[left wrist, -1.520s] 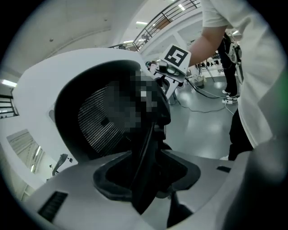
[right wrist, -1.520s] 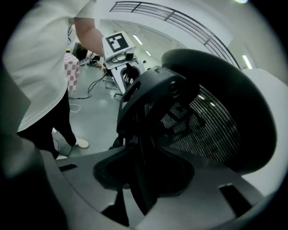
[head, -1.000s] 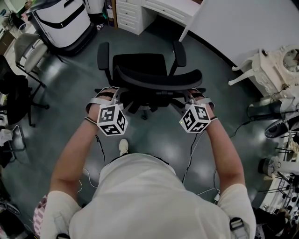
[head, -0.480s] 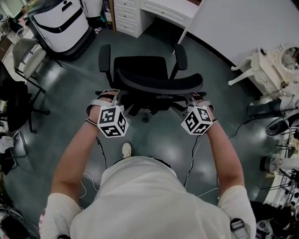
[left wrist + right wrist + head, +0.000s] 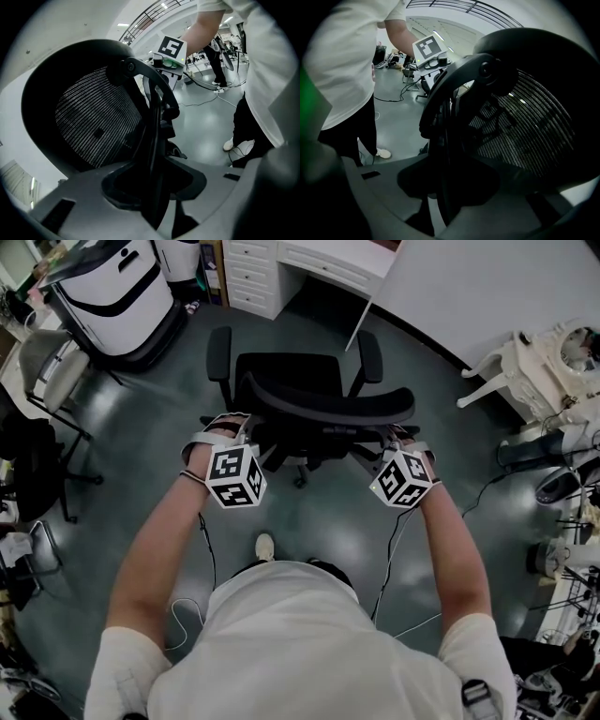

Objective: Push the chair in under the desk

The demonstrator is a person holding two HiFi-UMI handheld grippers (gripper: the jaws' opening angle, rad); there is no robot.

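Left tool (image 5: 223, 425) and right tool (image 5: 397, 434) each clamp the back of the chair (image 5: 286, 373), not yet under the bench (image 5: 342, 253) at twelve o'clock.

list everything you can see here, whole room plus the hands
office chair: 1, black, centre, seat facing the desk
desk: 1, white with drawers, top, just ahead of the chair
machine: 1, white and black, top left
side chair: 1, grey, left edge
ornate furniture: 1, white, right
cables: several, white and black, on the floor
shoe: 1, white, below the chair
left gripper: 1, grey with marker cube, fingers closed on the chair back's left edge
right gripper: 1, same, fingers closed on its right edge
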